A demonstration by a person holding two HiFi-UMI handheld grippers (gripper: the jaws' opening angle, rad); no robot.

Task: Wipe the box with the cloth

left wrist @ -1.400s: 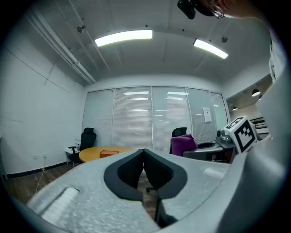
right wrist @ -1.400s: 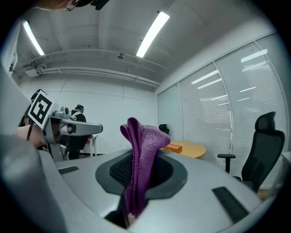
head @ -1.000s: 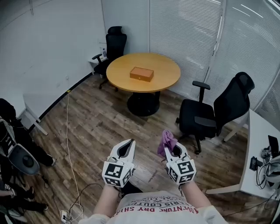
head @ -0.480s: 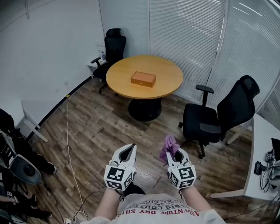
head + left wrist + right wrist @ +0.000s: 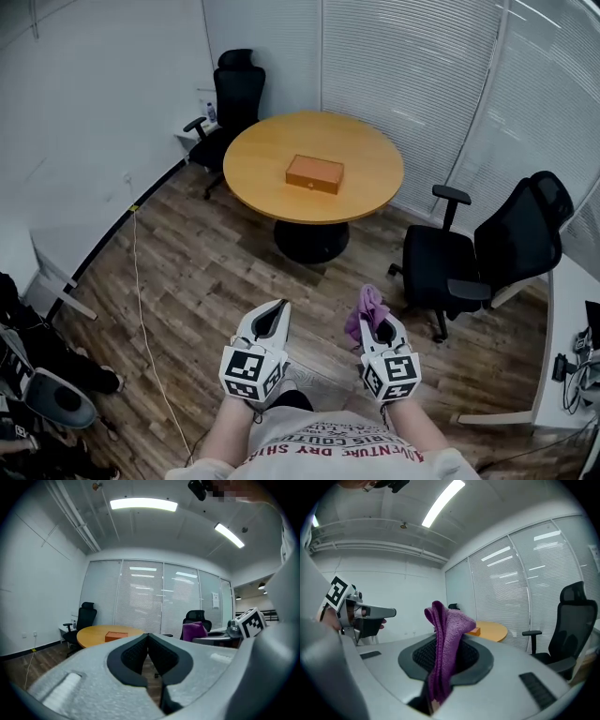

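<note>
Both hang well short of the round table (image 5: 255, 183), so we'd walk closer, right gripper (image 5: 376, 324) clamping the purple cloth (image 5: 367, 304), left gripper (image 5: 277, 307) closed and empty, before wiping the orange box (image 5: 314, 173) at its centre.

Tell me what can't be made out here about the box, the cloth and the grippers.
- Box: too small and far off in the head view to show a lid, a latch or any dirt.
- Box in the right gripper view: only a corner shows past the cloth.
- Cloth: its lower end vanishes between the fingers of the right gripper, so its full size is unknown.
</note>
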